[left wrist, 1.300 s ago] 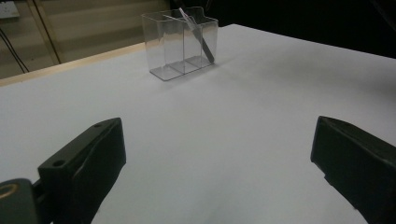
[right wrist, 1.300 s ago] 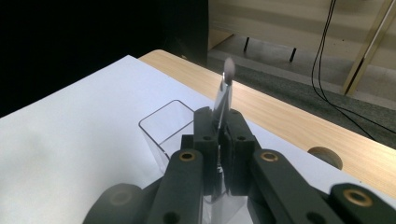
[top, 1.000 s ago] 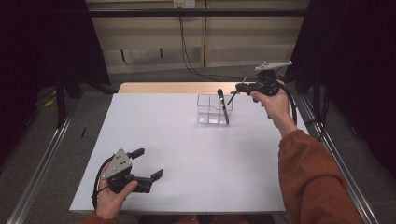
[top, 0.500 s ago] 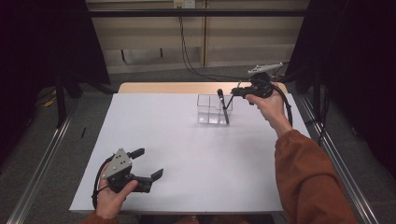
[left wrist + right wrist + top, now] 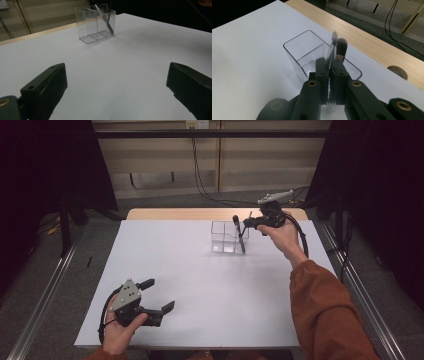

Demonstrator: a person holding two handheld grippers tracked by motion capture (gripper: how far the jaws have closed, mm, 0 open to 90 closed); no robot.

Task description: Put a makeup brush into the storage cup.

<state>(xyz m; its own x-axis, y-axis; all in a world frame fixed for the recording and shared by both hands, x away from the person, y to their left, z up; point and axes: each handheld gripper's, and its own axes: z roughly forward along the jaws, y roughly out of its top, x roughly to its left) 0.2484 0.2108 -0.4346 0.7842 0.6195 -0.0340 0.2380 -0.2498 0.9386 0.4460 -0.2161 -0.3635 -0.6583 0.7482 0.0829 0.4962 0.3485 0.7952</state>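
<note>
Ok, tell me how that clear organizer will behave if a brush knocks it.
The clear organizer looks thin-walled and nearly empty, so probably light and apt to slide on the smooth white table. It stands tall on a narrow base, so a nudge from the right tongs near its rim might tip it.

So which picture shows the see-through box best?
The left gripper view: the clear box stands whole and sharp there, its dividers visible, with a brush leaning in one end compartment. The high view shows the box small and far off. The right gripper view looks down into it, partly behind the right tool.
</note>
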